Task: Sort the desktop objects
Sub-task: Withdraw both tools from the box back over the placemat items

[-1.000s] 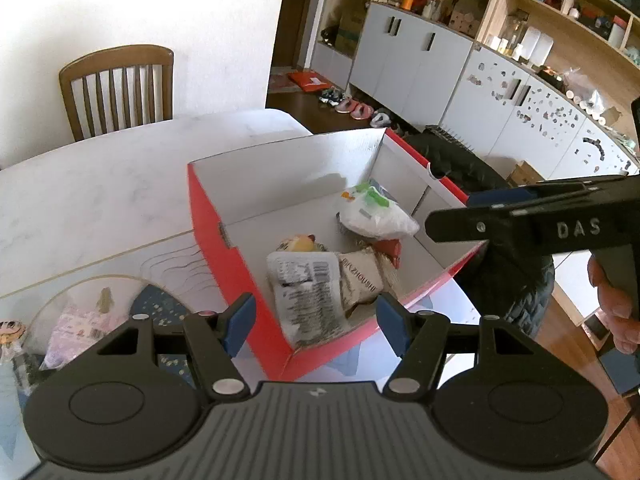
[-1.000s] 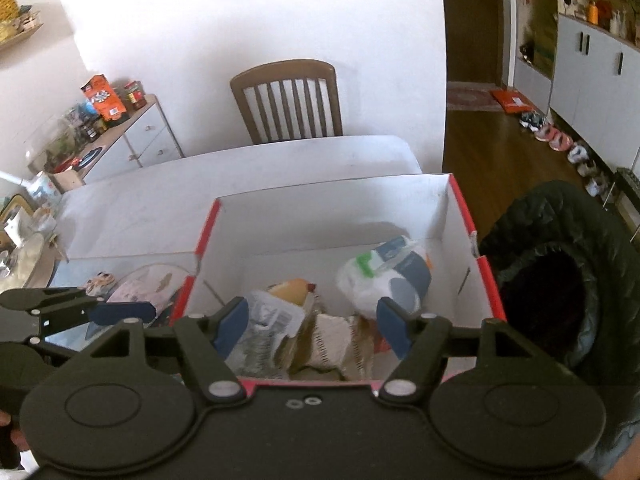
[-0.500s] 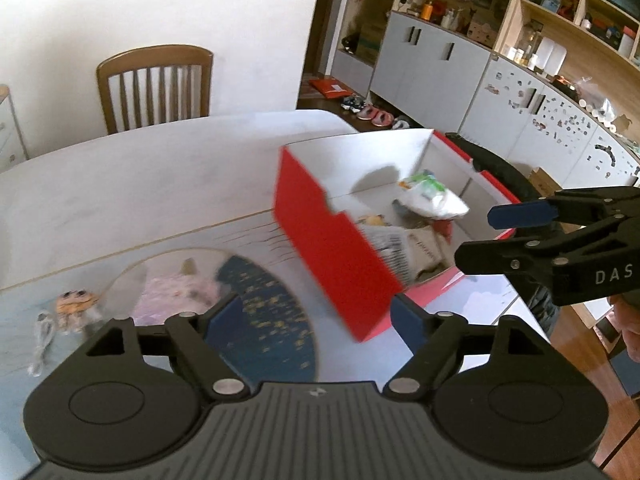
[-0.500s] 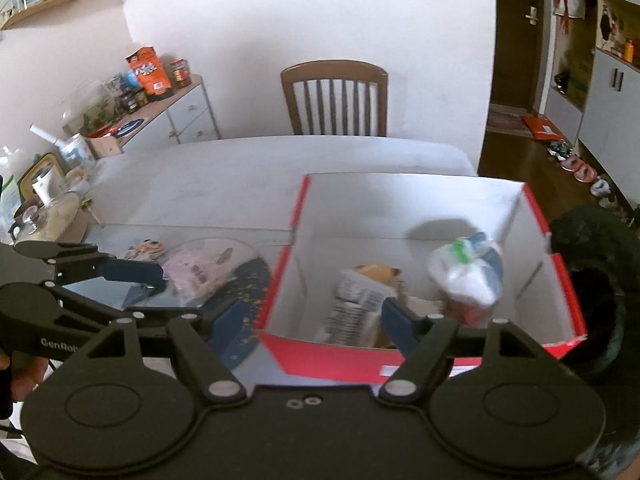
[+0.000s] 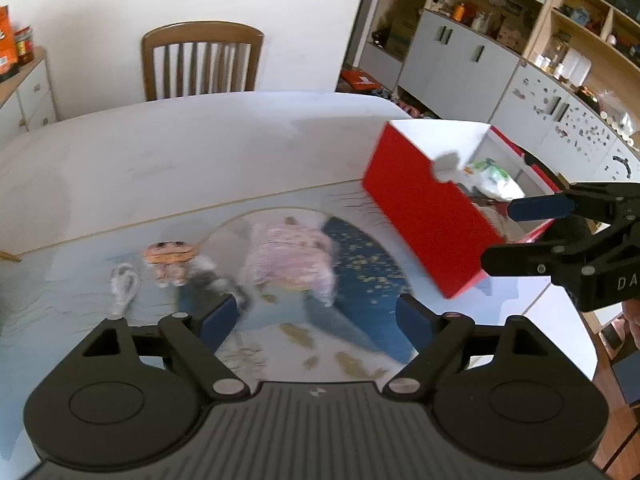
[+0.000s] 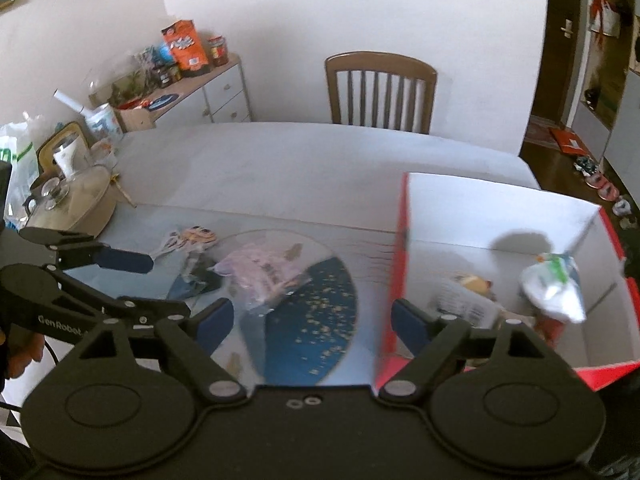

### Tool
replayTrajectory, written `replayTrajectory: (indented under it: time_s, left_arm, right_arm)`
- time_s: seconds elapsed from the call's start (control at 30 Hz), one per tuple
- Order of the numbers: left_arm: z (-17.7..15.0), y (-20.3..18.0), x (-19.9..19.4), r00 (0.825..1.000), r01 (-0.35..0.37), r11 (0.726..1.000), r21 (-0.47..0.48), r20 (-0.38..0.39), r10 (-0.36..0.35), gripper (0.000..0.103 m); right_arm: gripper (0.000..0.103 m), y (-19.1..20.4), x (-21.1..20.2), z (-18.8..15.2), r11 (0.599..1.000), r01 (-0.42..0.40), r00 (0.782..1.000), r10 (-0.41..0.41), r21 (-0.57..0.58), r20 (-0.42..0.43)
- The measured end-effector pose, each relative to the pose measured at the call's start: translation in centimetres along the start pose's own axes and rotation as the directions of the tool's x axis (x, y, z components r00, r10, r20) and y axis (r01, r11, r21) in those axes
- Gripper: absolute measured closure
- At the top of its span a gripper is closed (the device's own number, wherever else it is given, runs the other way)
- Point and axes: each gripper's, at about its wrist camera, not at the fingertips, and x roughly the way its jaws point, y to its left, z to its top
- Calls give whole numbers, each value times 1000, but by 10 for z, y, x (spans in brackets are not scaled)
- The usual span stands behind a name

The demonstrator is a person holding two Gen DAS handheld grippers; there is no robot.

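Pot (image 6: 76, 200): lidded, at far left edge of bench (image 6: 312, 160); well apart from the sorting area.
White cable (image 5: 124, 288): coiled, lying on bench mat, just left of the small figure.
Small figure (image 5: 172, 256): orange-faced, flat on the mat between the cable and the pink packet; blurred, detail not readable.
Left gripper (image 5: 316, 320): jaws opening, nothing between them; blue pads wide apart, hovering above the mat, near the pink packet. Also visible in right wrist view at left (image 6: 124, 260).
Pink packet (image 5: 288, 256): lying on the mat on the round printed disc; touched by neither gripper. In right wrist view (image 6: 260, 264), left of centre.
Round mat print (image 6: 316, 312): dark blue with gold specks, under the pink packet; flat on bench.
Right gripper (image 6: 312, 320): jaws opening, empty; left pad over the round print, right pad over the near left corner of the box. Seen from left wrist view at right edge (image 5: 556, 232), over the box.
Red box (image 5: 424, 220): open-topped, white inside, standing on the right part of bench, right of the round print.
Box contents: white bag with green print (image 6: 556, 288) toward right wall; printed grey wrapper (image 6: 468, 308) and a yellowish item (image 6: 472, 282) toward near side; rest partly hidden.
Chair (image 6: 380, 92): wooden, at far side of bench.
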Motion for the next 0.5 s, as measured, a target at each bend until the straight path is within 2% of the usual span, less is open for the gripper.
replayTrajectory:
  time_s: [0.1,0.17,0.2,0.5]
  left_arm:
    - [-5,19,-3,1000,-25,1000,-7,18,25,15]
    - [-8,32,-5,999,-40,999,-8,32,41,8]
    - [-10,38,-5,999,-42,999,-11,34,42,1]
    - [-21,94,14,999,-51,994,-99,-20,49,0]
  right_arm:
    - [15,15,13,3,1000,0,1000,0,-31,-14]
    - [15,24,22,6,999,-2,1000,0,-50,-26]
    - [15,28,27,7,998,-5,1000,3,-60,-31]
    - [14,50,71,16,986,-35,996,21,-161,-89]
